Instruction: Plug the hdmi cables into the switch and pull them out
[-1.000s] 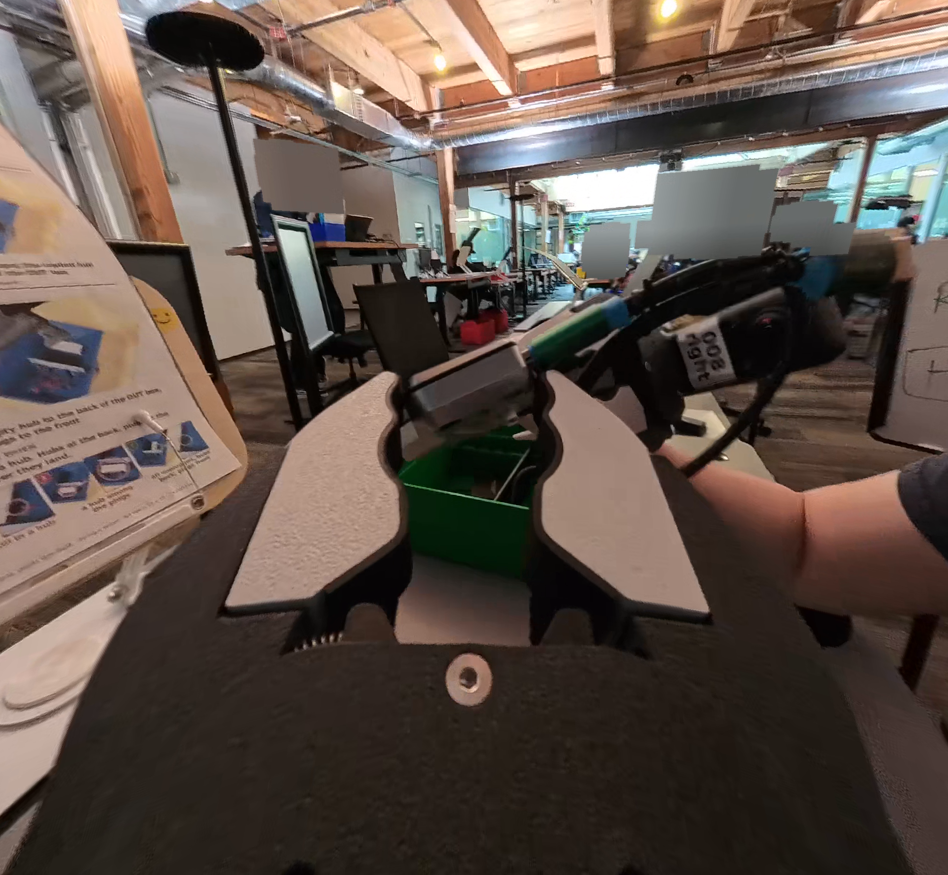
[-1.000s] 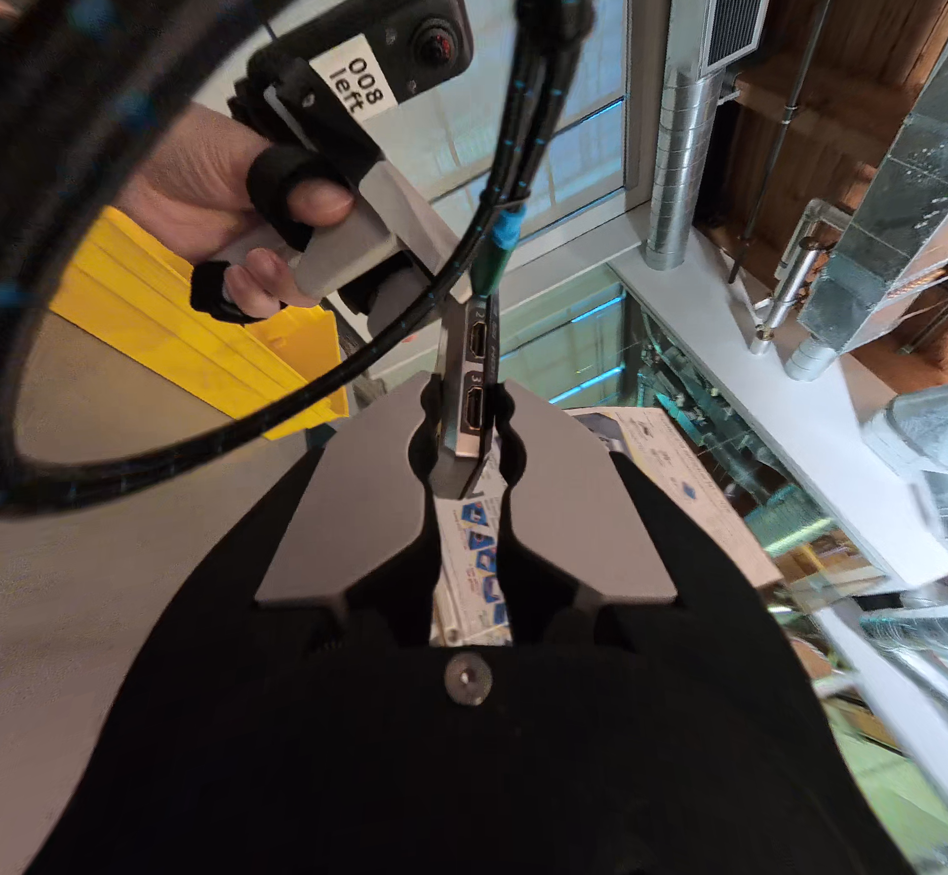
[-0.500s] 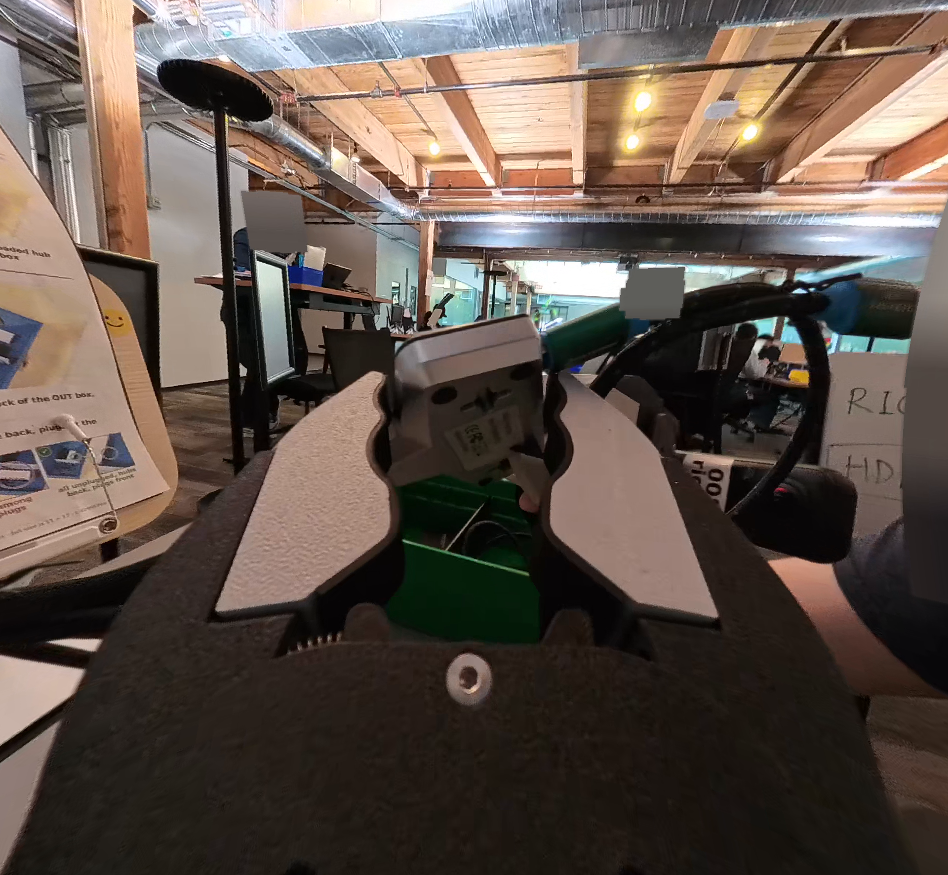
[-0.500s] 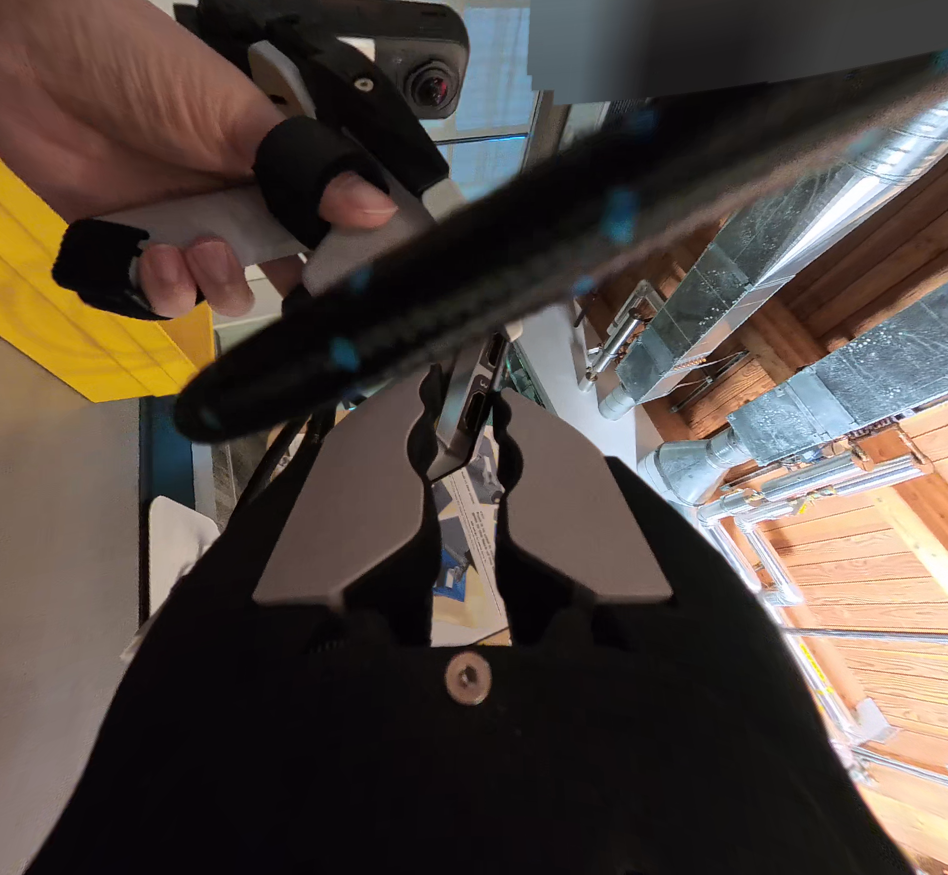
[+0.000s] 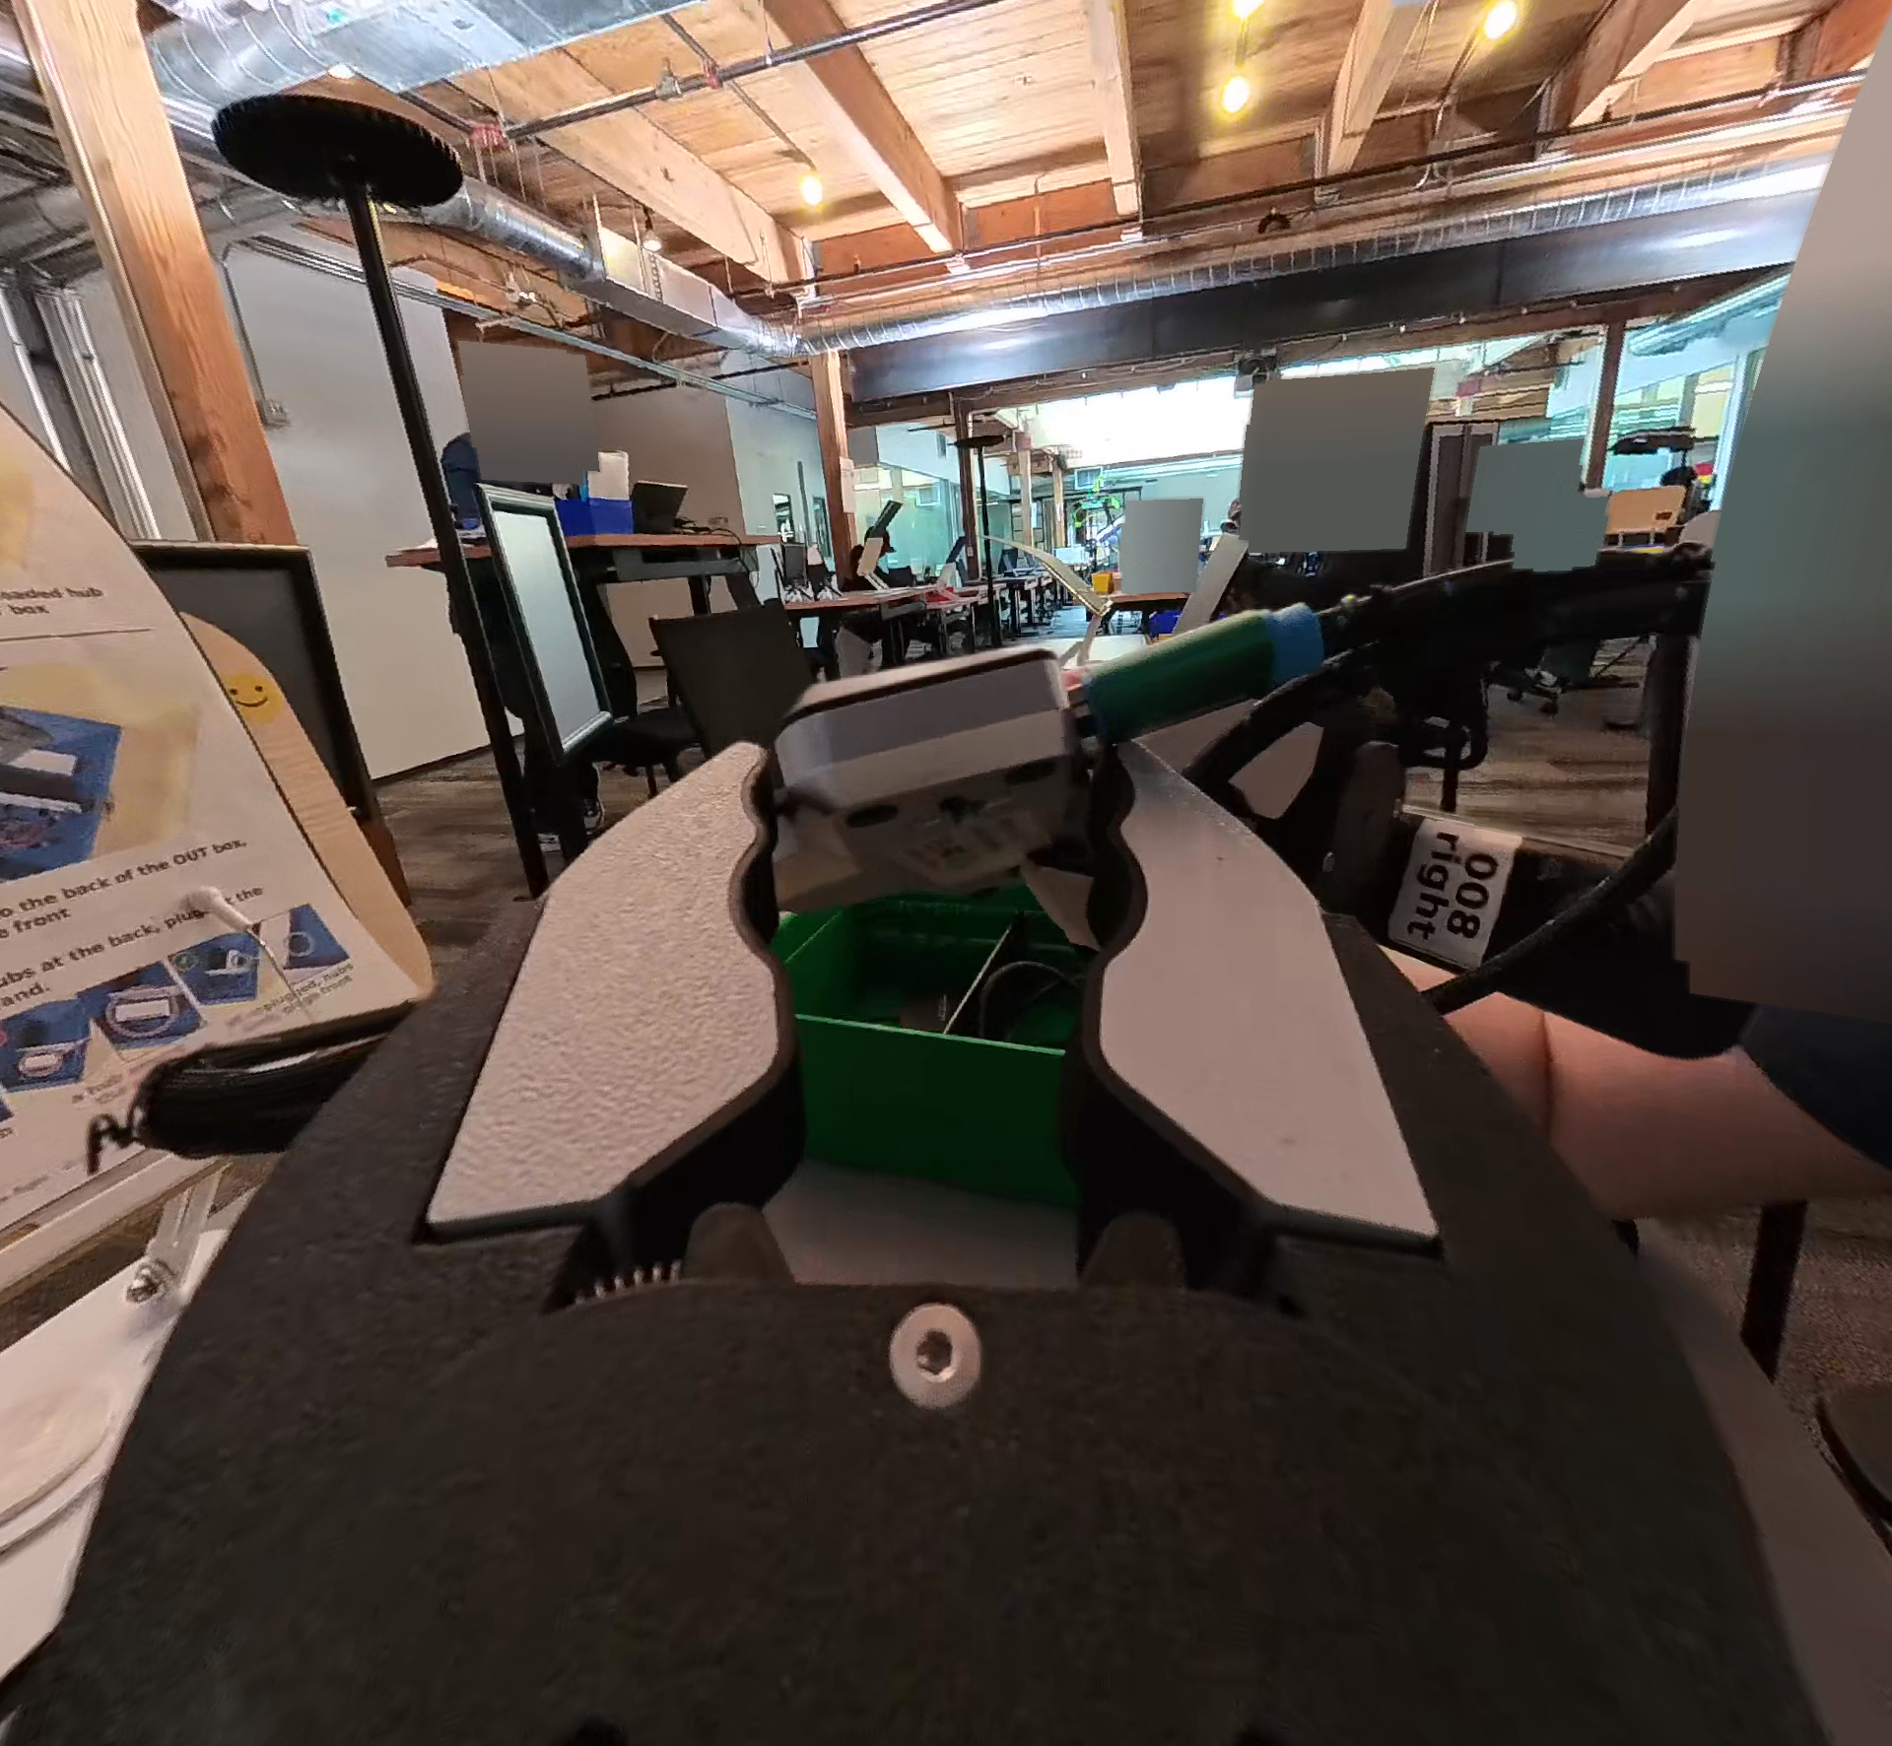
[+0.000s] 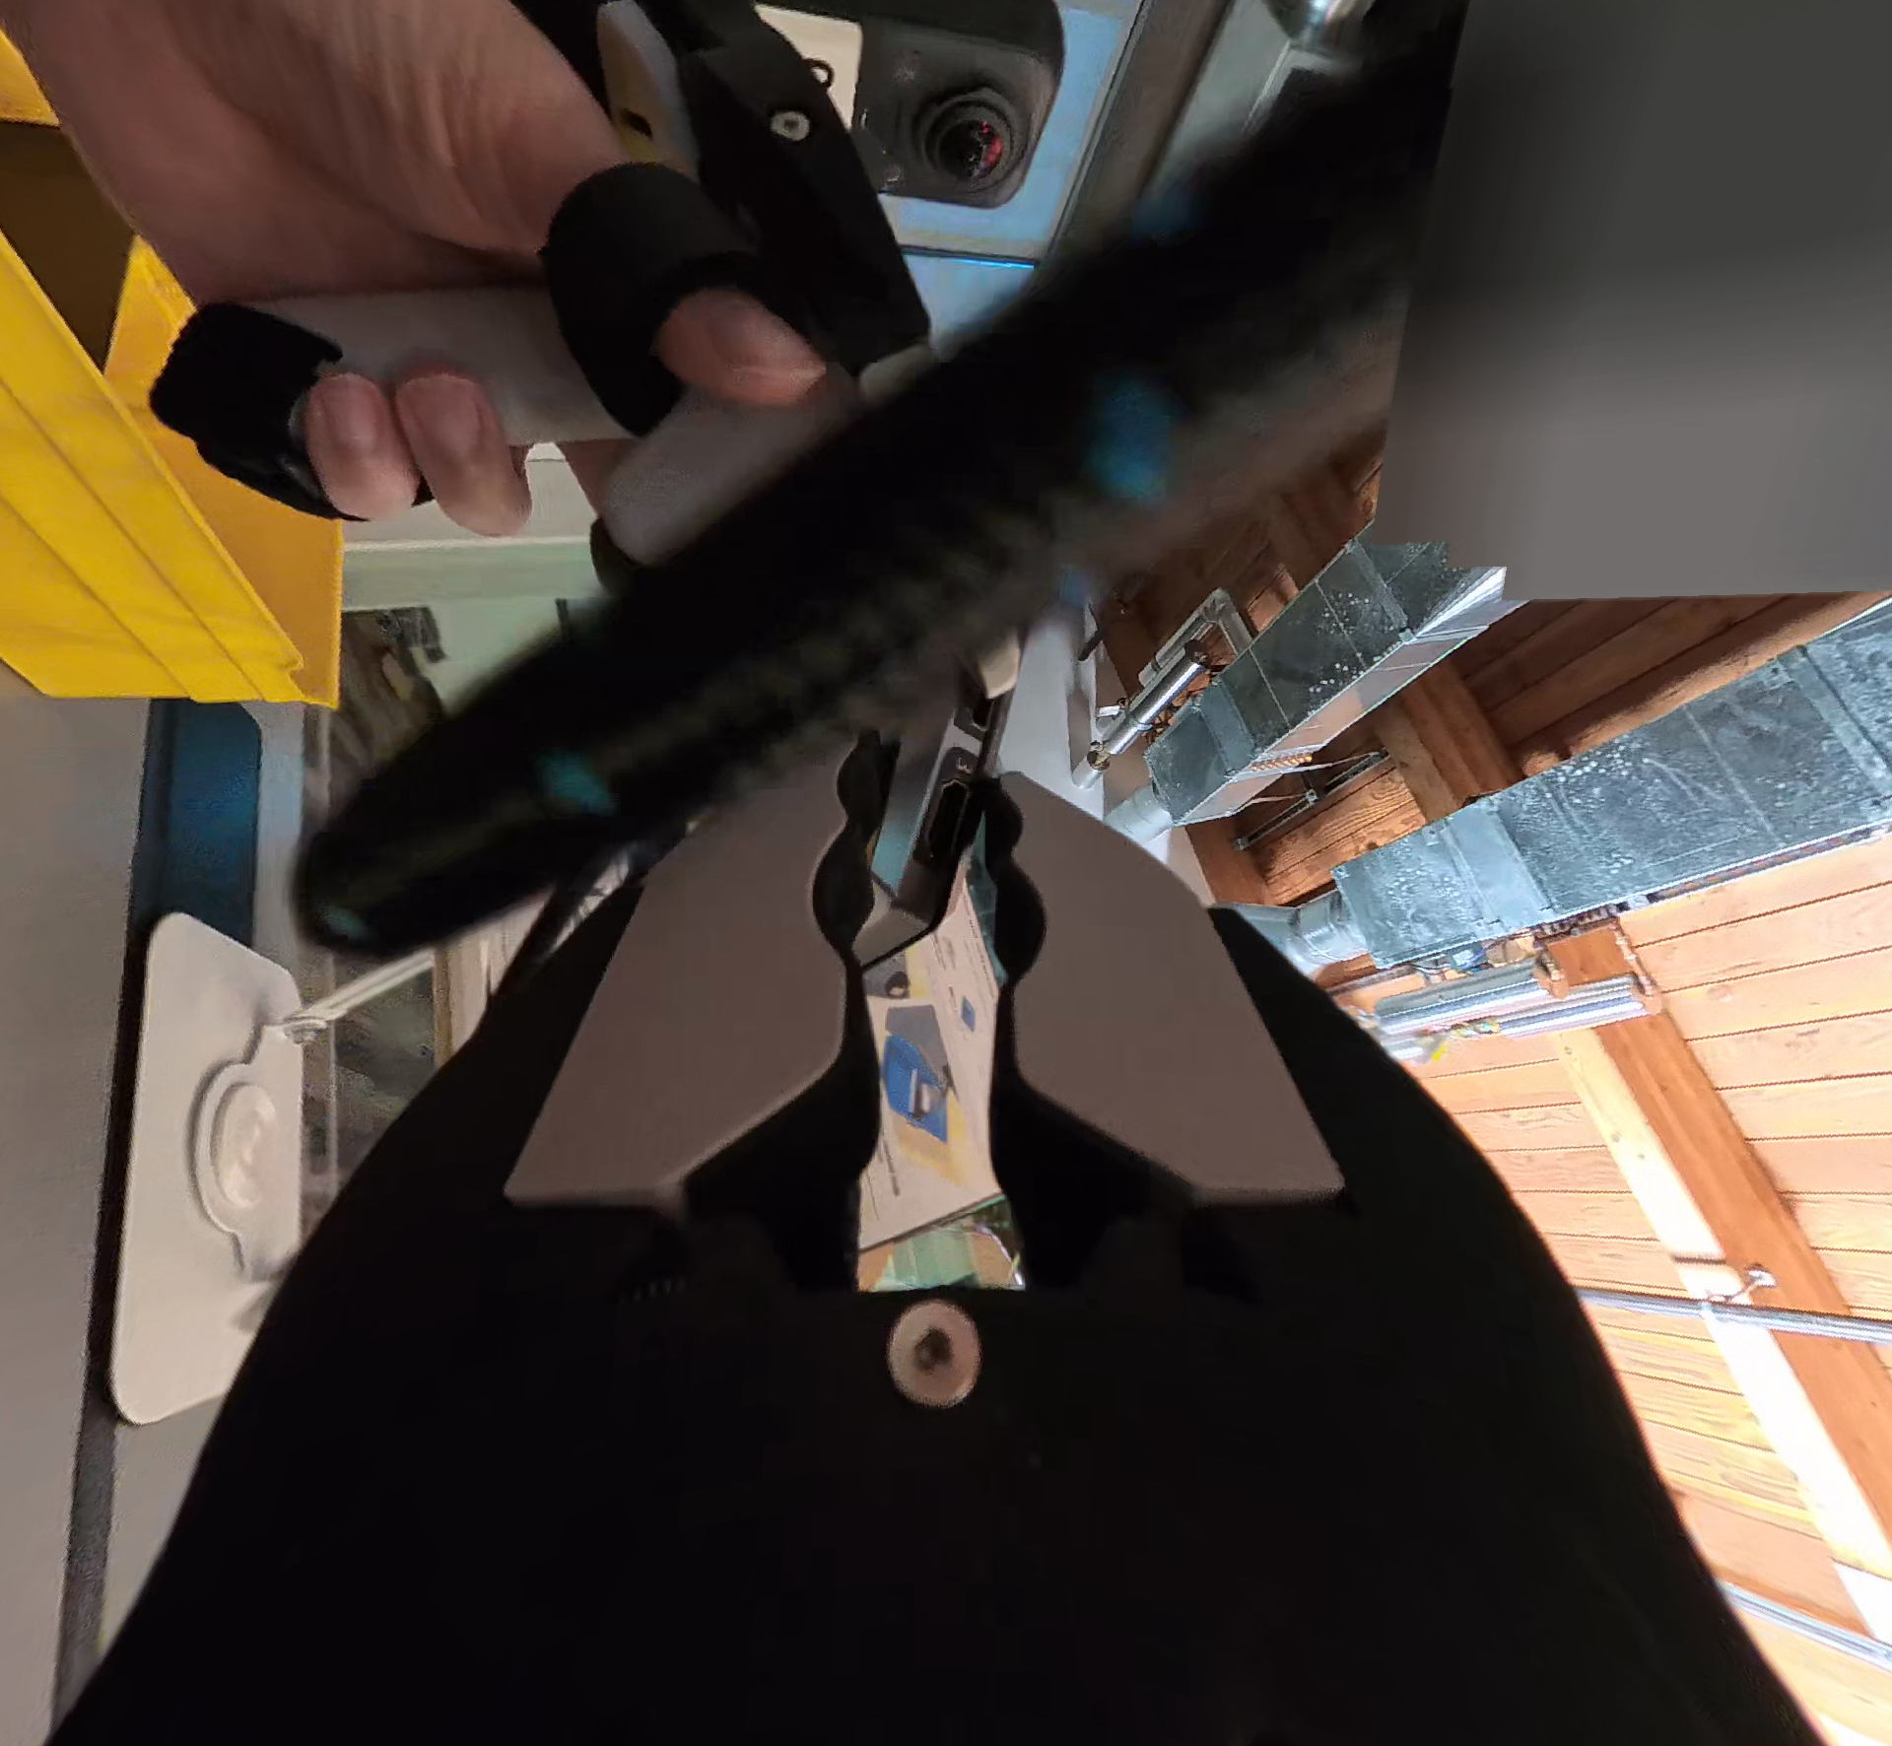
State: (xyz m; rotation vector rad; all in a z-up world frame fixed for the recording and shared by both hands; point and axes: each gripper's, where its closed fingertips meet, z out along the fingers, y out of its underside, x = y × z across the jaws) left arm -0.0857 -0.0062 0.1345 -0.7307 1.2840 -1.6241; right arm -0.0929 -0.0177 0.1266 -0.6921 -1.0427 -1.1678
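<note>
My left gripper (image 5: 927, 776) is shut on the grey HDMI switch (image 5: 921, 735), pinching its sides in the air above a green bin. A green-sleeved HDMI plug (image 5: 1177, 673) with a blue band sits in the switch's right end, and its black braided cable (image 5: 1515, 586) loops off to the right. In the right wrist view the switch (image 6: 947, 816) shows edge-on, ports visible, between my right gripper's (image 6: 927, 827) narrowly set fingers, which close on its flat faces. The blurred cable (image 6: 819, 571) crosses that view. The right gripper's body (image 5: 1433, 888) shows at the right of the left wrist view.
The green bin (image 5: 921, 1093) holds small parts. An instruction sheet on a board (image 5: 123, 878) stands at the left, with a black floor lamp (image 5: 338, 151) behind. A yellow bin (image 6: 102, 520) and a white pad (image 6: 215, 1134) show in the right wrist view. A hand (image 6: 307, 110) holds the left gripper. Only a small space, under 4 cm, lies between the two pairs of fingers.
Both grippers have kept hold of the switch while turning it. The cable loop has swung across the right wrist view and closer to the camera. The plug stays in the switch.
</note>
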